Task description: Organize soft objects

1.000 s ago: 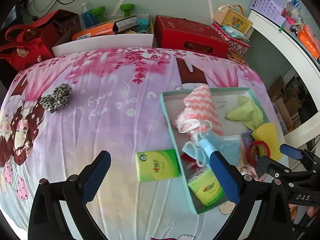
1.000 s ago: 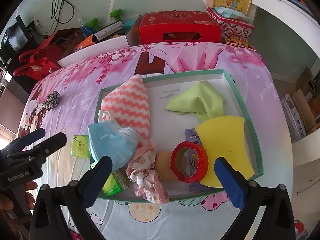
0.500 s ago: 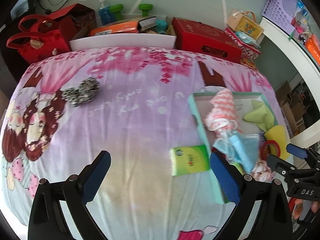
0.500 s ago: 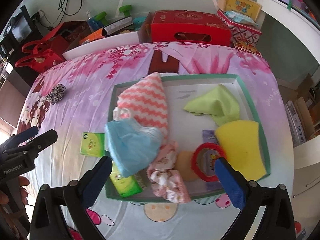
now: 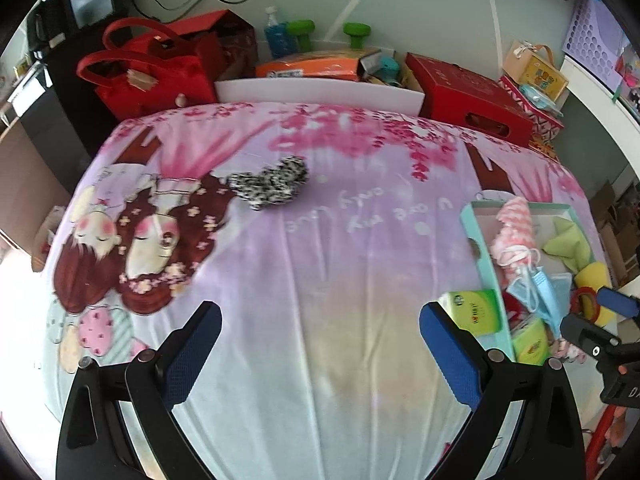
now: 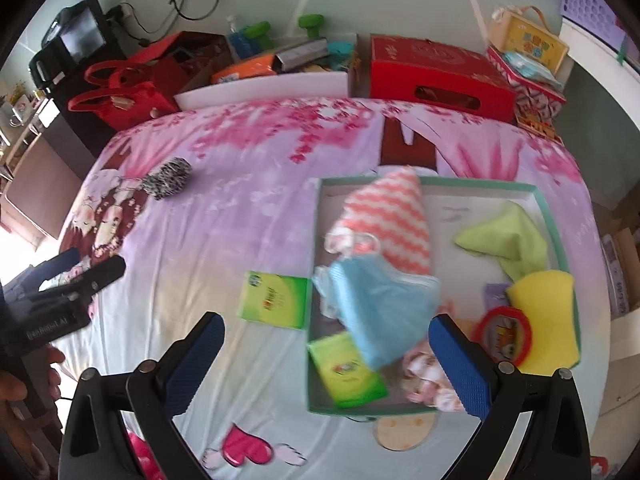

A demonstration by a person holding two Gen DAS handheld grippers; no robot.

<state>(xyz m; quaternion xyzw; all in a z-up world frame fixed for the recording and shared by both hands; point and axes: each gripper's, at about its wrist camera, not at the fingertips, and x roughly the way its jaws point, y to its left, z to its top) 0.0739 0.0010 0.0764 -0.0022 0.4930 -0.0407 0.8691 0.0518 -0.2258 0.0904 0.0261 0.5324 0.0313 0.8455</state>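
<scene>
A teal-rimmed tray [image 6: 554,216] [image 5: 468,220] on the pink printed sheet holds a pink zigzag cloth [image 6: 394,220], a blue face mask [image 6: 380,312], a green cloth [image 6: 508,240], a yellow sponge [image 6: 548,320], a red tape roll [image 6: 504,330], a floral scrunchie [image 6: 428,380] and a green tissue pack [image 6: 348,368]. A second green tissue pack [image 6: 274,300] [image 5: 476,312] lies just left of the tray. A leopard-print scrunchie [image 5: 272,186] [image 6: 168,178] rests far left on the sheet. My left gripper [image 5: 320,356] is open over bare sheet. My right gripper [image 6: 326,364] is open above the tray's near-left corner.
Red boxes [image 6: 436,74], a red bag [image 5: 148,76], green dumbbells [image 5: 356,34] and a white board [image 5: 320,94] line the far edge of the bed. A shelf [image 5: 600,92] stands at right. A hand [image 6: 24,384] holds the left gripper.
Both grippers have swung left. The tray has slid toward the right of each view, and the leopard-print scrunchie now sits nearer the centre of the left wrist view. Nothing was picked up.
</scene>
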